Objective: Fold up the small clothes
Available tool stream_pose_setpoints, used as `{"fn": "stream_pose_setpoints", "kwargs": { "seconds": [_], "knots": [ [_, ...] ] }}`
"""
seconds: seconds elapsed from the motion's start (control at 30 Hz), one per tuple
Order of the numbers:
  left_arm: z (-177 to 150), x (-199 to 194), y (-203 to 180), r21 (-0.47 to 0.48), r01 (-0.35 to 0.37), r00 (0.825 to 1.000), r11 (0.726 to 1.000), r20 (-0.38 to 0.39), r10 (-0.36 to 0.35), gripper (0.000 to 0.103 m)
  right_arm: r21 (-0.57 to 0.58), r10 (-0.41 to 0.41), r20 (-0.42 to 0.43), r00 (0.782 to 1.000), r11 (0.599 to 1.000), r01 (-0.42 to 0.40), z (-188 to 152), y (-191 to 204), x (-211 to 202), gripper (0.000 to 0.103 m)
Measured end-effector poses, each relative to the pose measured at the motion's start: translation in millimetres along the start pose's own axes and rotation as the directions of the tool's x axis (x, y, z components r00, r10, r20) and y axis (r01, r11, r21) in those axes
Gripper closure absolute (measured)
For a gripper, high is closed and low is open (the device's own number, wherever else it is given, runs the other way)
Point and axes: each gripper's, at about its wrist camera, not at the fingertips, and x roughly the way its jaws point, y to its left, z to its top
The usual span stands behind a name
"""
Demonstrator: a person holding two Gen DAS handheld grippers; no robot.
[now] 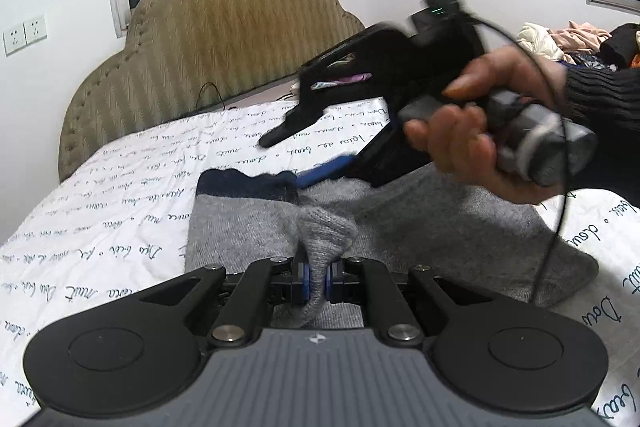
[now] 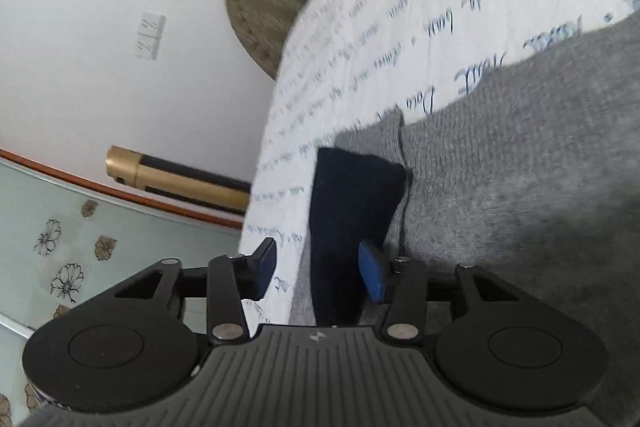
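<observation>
Left claw (image 1: 316,277) pinching grey sock (image 1: 320,231), right claw (image 2: 316,269) parted around navy cuff (image 2: 352,203), printed bedsheet (image 1: 120,195), padded headboard (image 1: 224,39) behind

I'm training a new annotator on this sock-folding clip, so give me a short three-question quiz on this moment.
1. True or false: the left claw is shut on grey sock fabric.
2. What lies between the right claw's pads? A) navy cuff B) cable C) nothing
3. What pattern covers the white bedsheet?

Key: 1 true. 2 A; the pads stand apart and do not press it. 3 lines of dark handwriting-style script.
</observation>
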Motion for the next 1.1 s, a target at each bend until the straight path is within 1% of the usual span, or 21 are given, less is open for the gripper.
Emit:
{"fn": "stream_pose_setpoints", "kwargs": {
  "seconds": [0.07, 0.13, 0.2, 0.23, 0.3, 0.33, 0.4, 0.5, 0.63, 0.67, 0.7, 0.73, 0.77, 0.83, 0.87, 0.93, 1.03, 1.1],
  "knots": [
    [2, 1, 3, 0.002, 0.0, 1.0, 1.0, 0.001, 0.0, 0.096, -0.029, -0.082, -0.032, 0.996, 0.996, 0.081, 2, 7, 13, 0.054],
    [1, -3, 5, -0.004, -0.003, 1.0, 1.0, 0.006, 0.003, 0.096, -0.073, -0.112, -0.044, 0.993, 0.991, 0.109, 2, 15, 19, 0.053],
    [1, -5, 6, -0.01, -0.003, 1.0, 1.0, 0.011, 0.003, 0.096, -0.091, -0.135, -0.046, 0.99, 0.987, 0.13, 2, 19, 19, 0.049],
    [1, -5, 6, -0.012, -0.001, 1.0, 1.0, 0.013, 0.001, 0.096, -0.1, -0.154, -0.039, 0.987, 0.984, 0.15, 2, 21, 17, 0.049],
    [0, -5, 6, -0.012, 0.004, 1.0, 1.0, 0.016, -0.004, 0.096, -0.106, -0.198, 0.001, 0.98, 0.975, 0.197, 4, 21, 11, 0.049],
    [0, -5, 6, -0.012, 0.009, 1.0, 1.0, 0.015, -0.009, 0.096, -0.101, -0.207, 0.012, 0.978, 0.973, 0.207, 4, 20, 9, 0.048],
    [-1, -4, 7, -0.014, 0.017, 1.0, 1.0, 0.014, -0.016, 0.096, -0.081, -0.203, -0.001, 0.979, 0.976, 0.202, 5, 15, 8, 0.048],
    [0, -3, 9, -0.018, 0.027, 1.0, 0.999, 0.013, -0.027, 0.096, -0.078, -0.204, -0.051, 0.978, 0.977, 0.199, 1, 13, 20, 0.048],
    [0, -3, 11, -0.023, 0.027, 1.0, 0.999, 0.014, -0.026, 0.096, -0.101, -0.179, -0.091, 0.98, 0.98, 0.17, -1, 26, 45, 0.048],
    [0, -3, 12, -0.021, 0.025, 1.0, 0.999, 0.014, -0.025, 0.096, -0.112, -0.179, -0.092, 0.98, 0.979, 0.169, 0, 29, 50, 0.049],
    [0, -3, 12, -0.018, 0.023, 1.0, 1.0, 0.014, -0.023, 0.096, -0.129, -0.185, -0.084, 0.979, 0.976, 0.173, 0, 31, 55, 0.069],
    [0, -2, 12, -0.016, 0.018, 1.0, 1.0, 0.015, -0.017, 0.096, -0.155, -0.199, -0.076, 0.977, 0.97, 0.185, 1, 32, 59, 0.081],
    [0, -2, 12, -0.015, 0.015, 1.0, 1.0, 0.014, -0.014, 0.096, -0.186, -0.208, -0.061, 0.976, 0.963, 0.194, 1, 33, 60, 0.084],
    [1, -3, 11, -0.013, 0.016, 1.0, 1.0, 0.017, -0.015, 0.096, -0.261, -0.206, -0.033, 0.978, 0.946, 0.19, -4, 38, 55, 0.087],
    [1, -4, 9, -0.009, 0.02, 1.0, 1.0, 0.023, -0.02, 0.096, -0.279, -0.205, -0.015, 0.979, 0.941, 0.193, -6, 41, 49, 0.087],
    [4, -7, 2, 0.01, 0.041, 0.998, 0.999, 0.037, -0.042, 0.096, -0.305, -0.178, 0.02, 0.984, 0.936, 0.175, -8, 44, 31, 0.089],
    [16, -12, -15, 0.02, 0.125, 0.991, 0.992, 0.049, -0.125, 0.096, -0.316, -0.127, 0.062, 0.99, 0.938, 0.14, -9, 46, -9, 0.088],
    [25, -14, -29, 0.027, 0.192, 0.979, 0.981, 0.067, -0.193, 0.096, -0.32, -0.115, 0.1, 0.988, 0.937, 0.141, -11, 43, -43, 0.089]
  ]
}}
